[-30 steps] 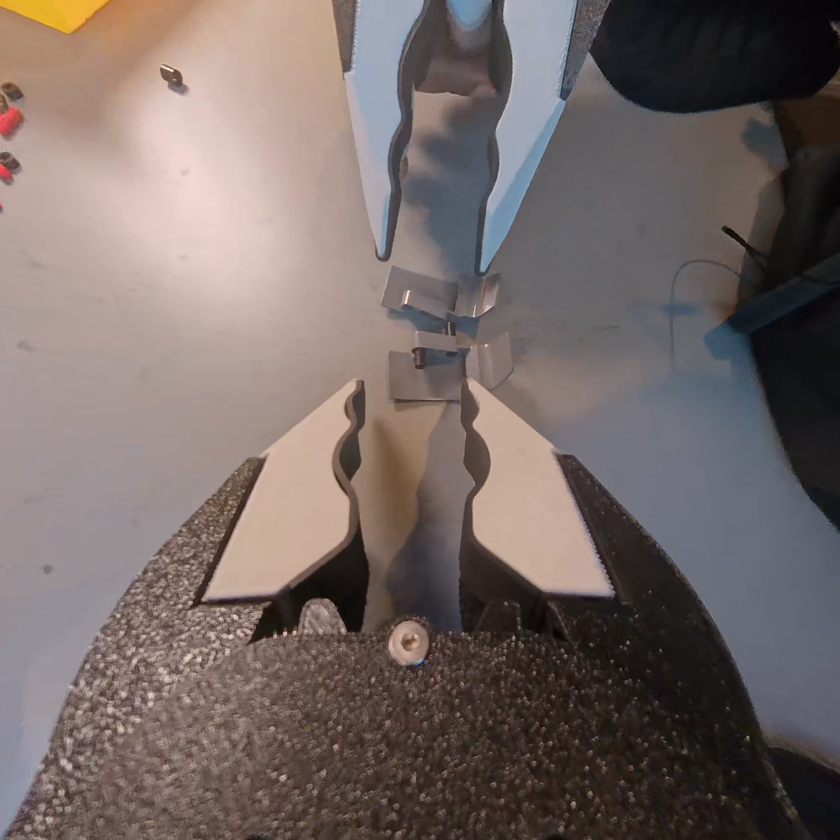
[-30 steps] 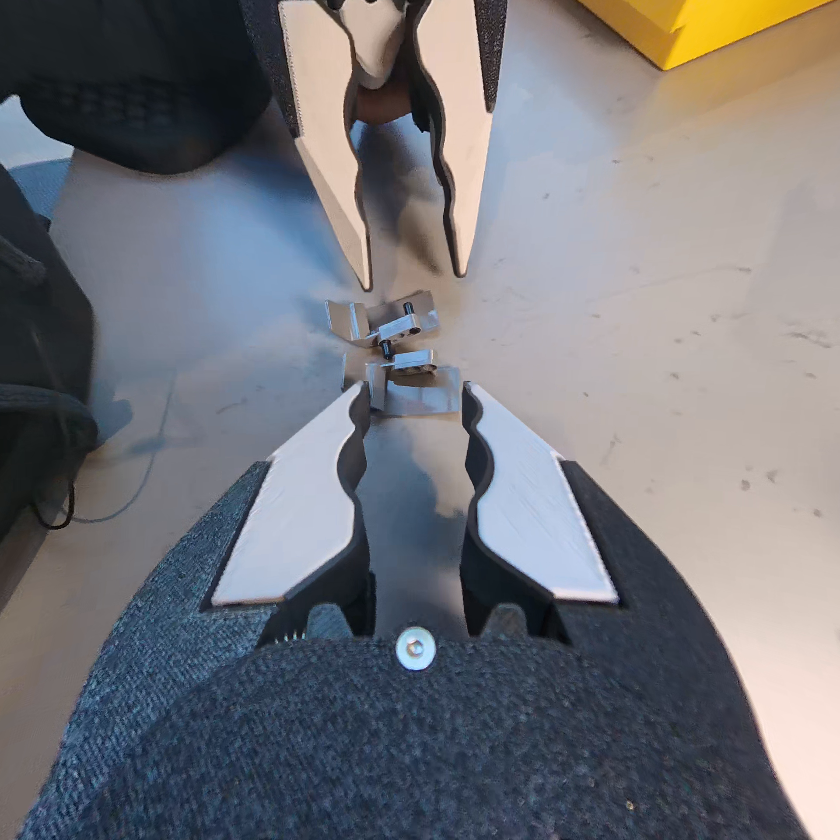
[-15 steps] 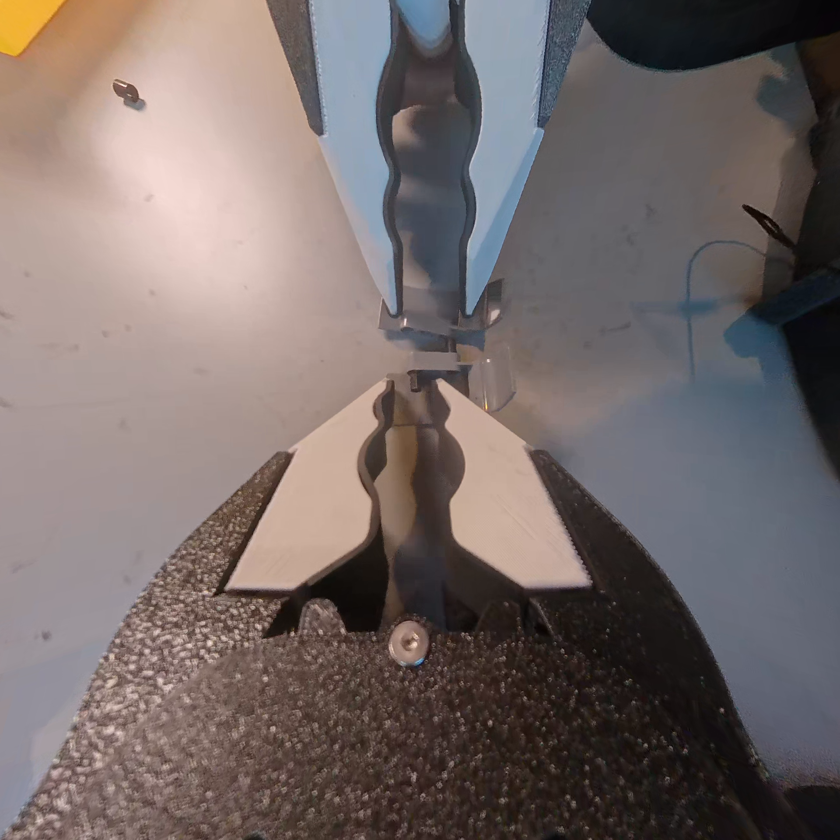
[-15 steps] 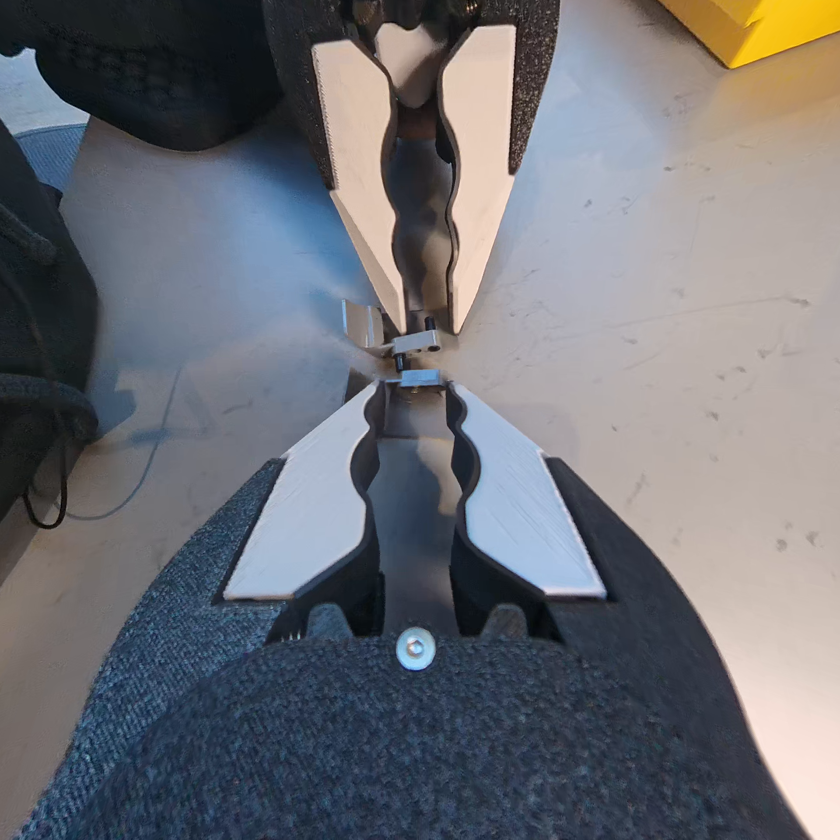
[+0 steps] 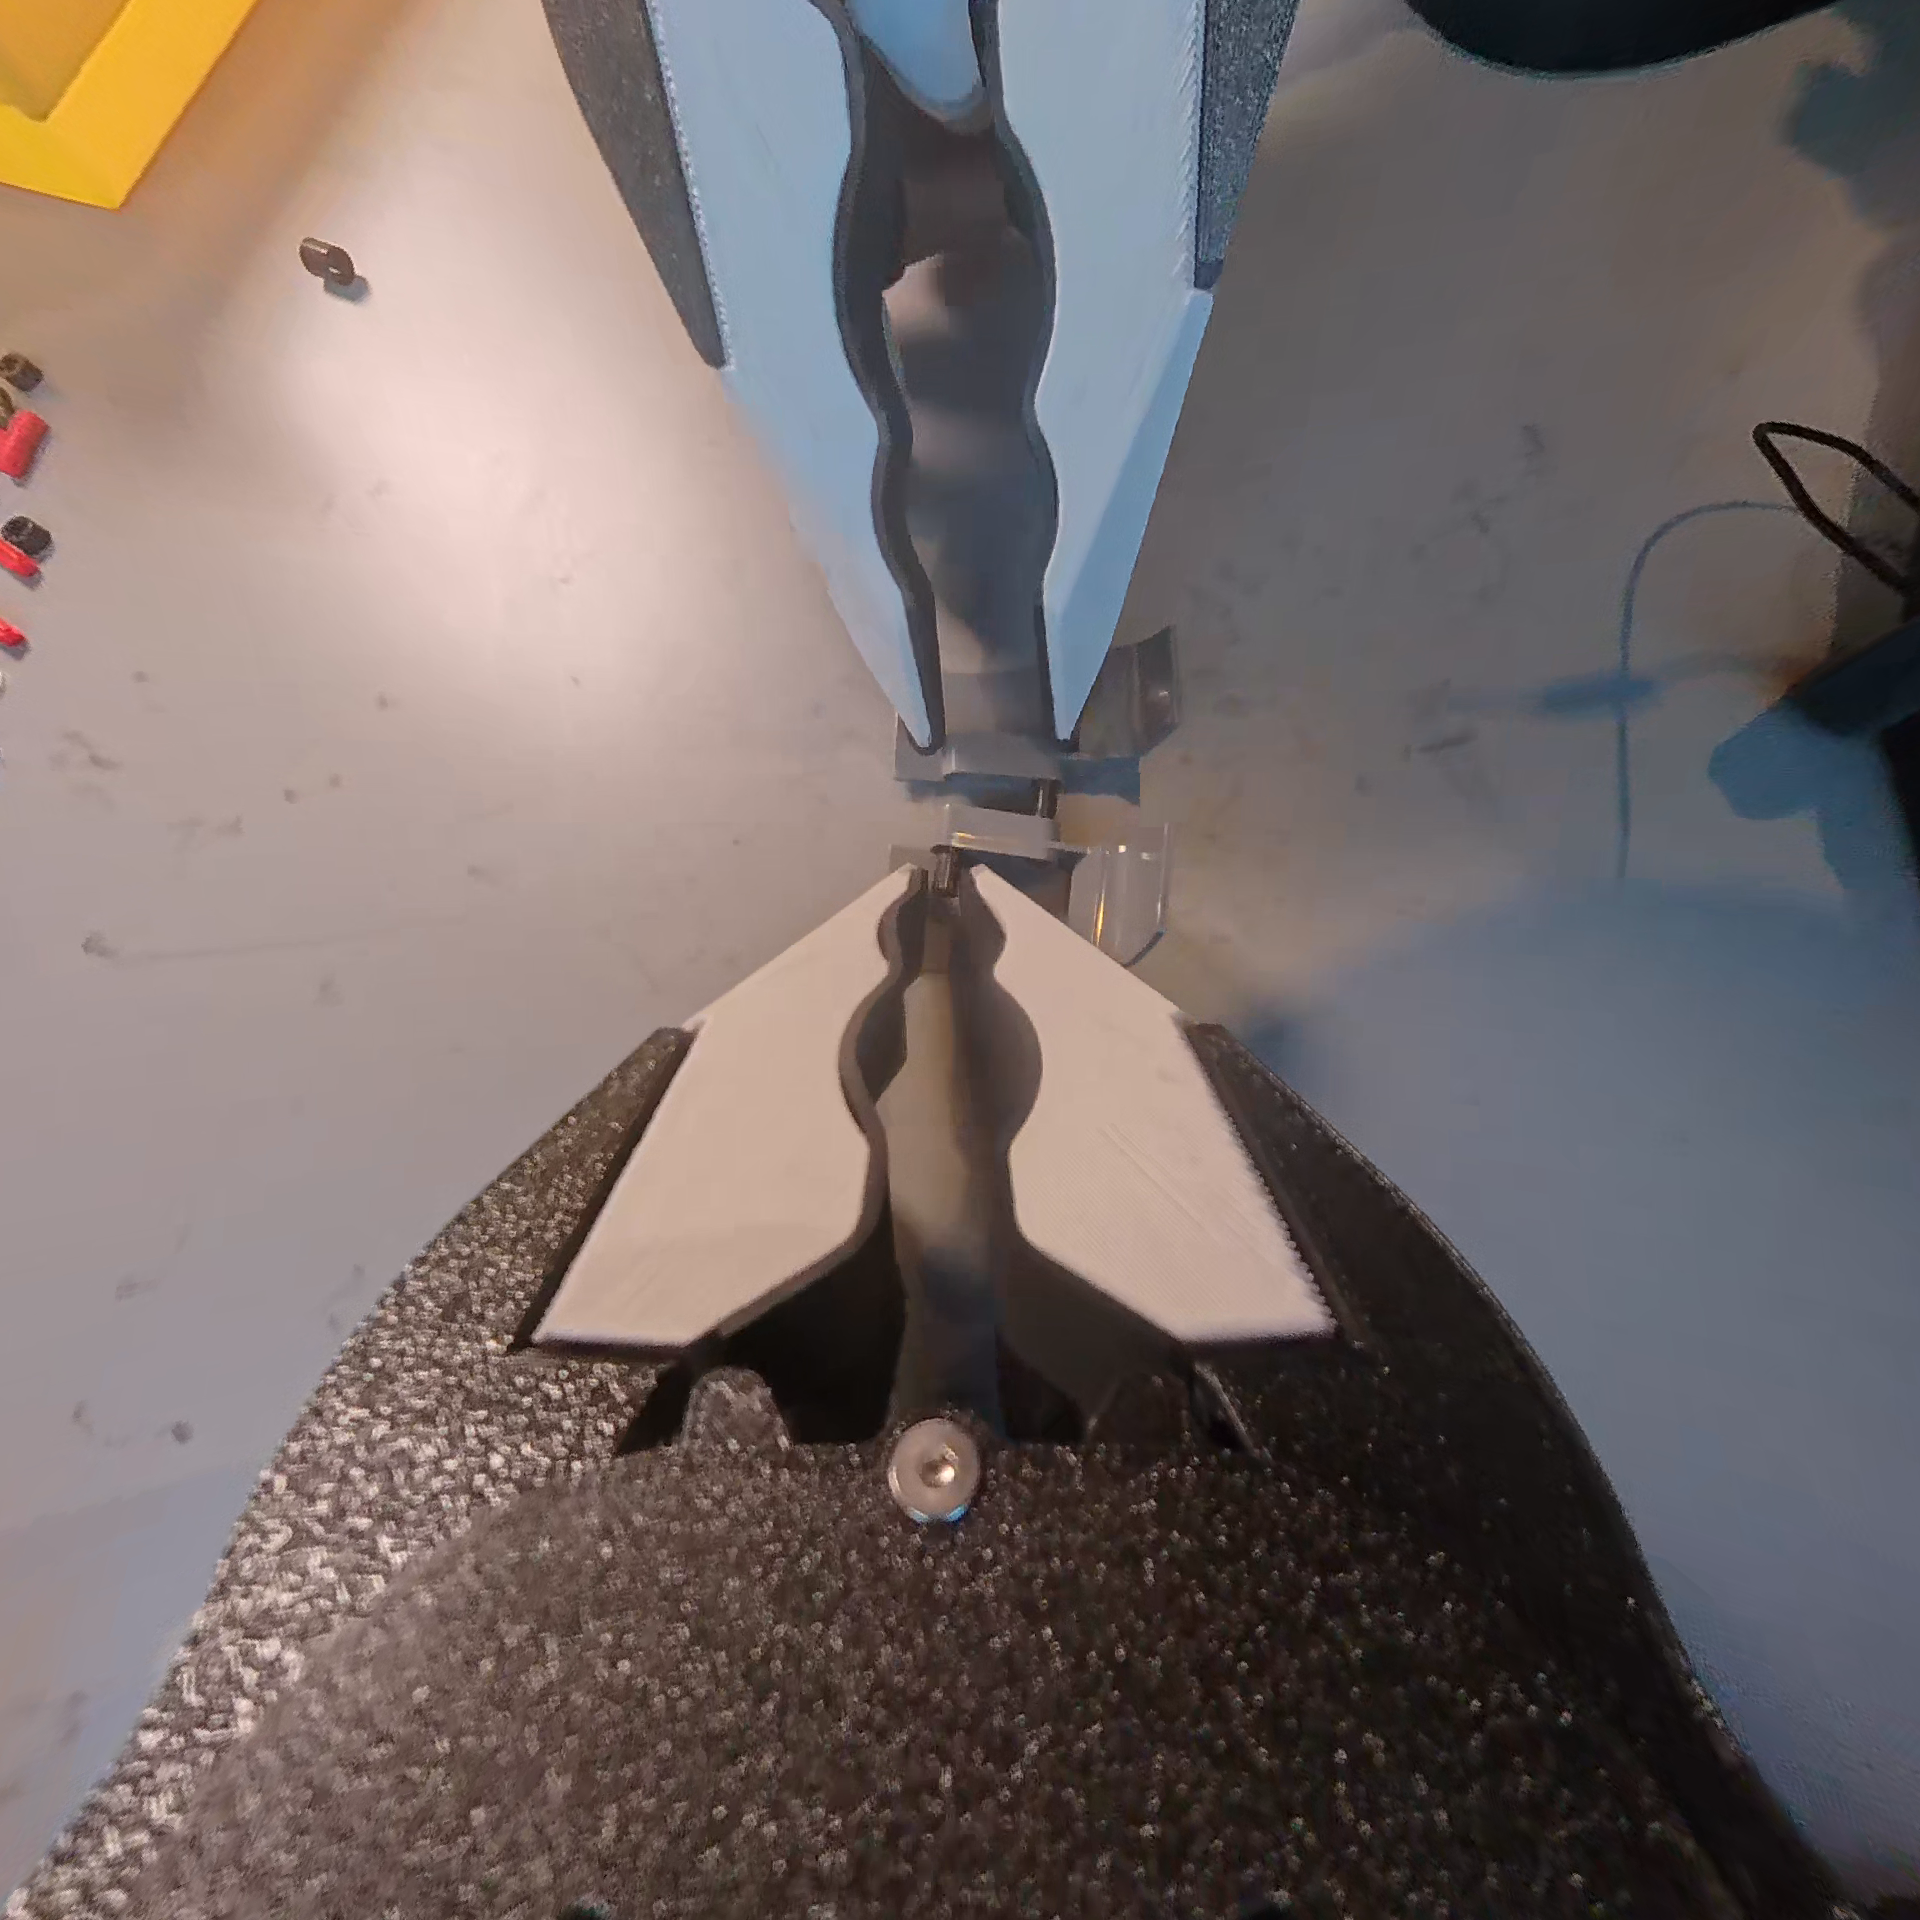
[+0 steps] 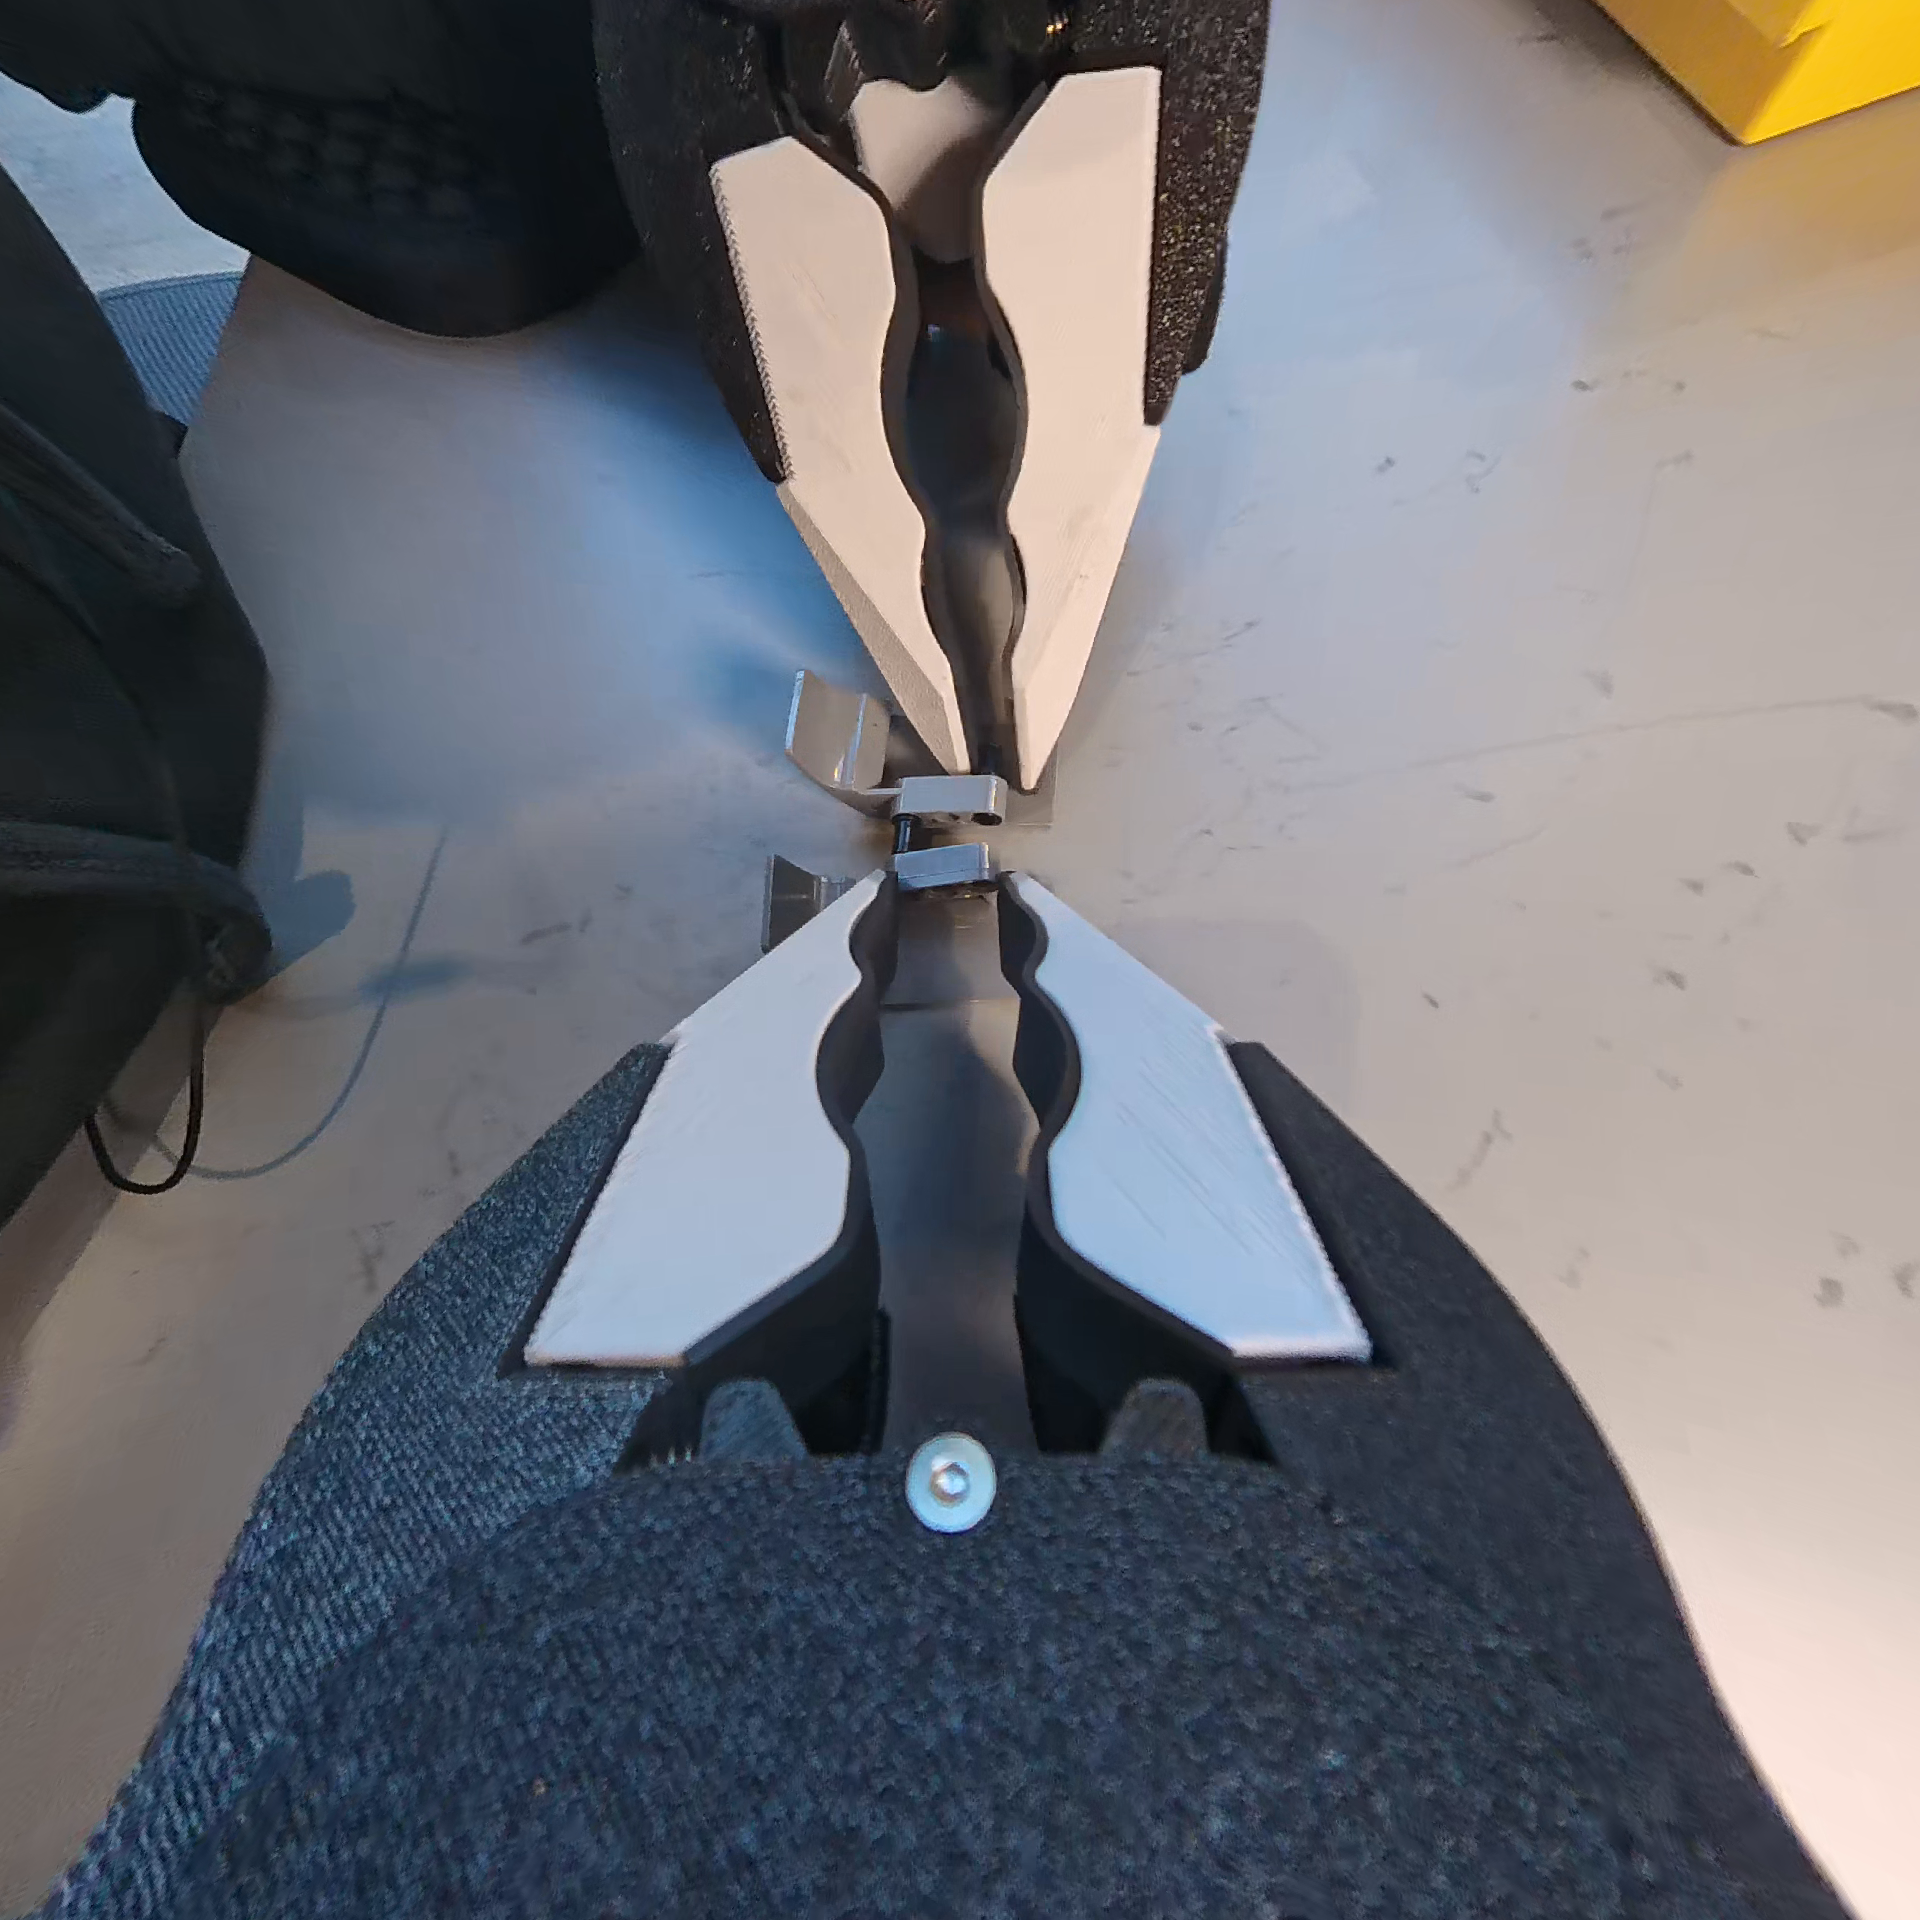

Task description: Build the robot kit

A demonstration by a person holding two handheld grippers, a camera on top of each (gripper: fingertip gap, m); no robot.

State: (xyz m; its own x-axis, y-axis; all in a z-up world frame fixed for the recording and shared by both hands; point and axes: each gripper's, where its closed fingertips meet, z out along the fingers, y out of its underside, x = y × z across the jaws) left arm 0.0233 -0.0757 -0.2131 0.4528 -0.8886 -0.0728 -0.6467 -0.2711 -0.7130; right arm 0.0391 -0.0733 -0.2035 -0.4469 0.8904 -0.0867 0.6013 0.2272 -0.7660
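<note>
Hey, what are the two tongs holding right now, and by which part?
Left tongs pinch the first metal bracket by its small black pin; right tongs clasp the second metal bracket across its flat plate, near the grey block.

The left tool pinches a small metal bracket on the grey worktop. The right tool grips another bracket opposite.

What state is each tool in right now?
Left tool: closed on the near small bent silver metal bracket.
Right tool: closed on the other small bent silver metal bracket.
</note>
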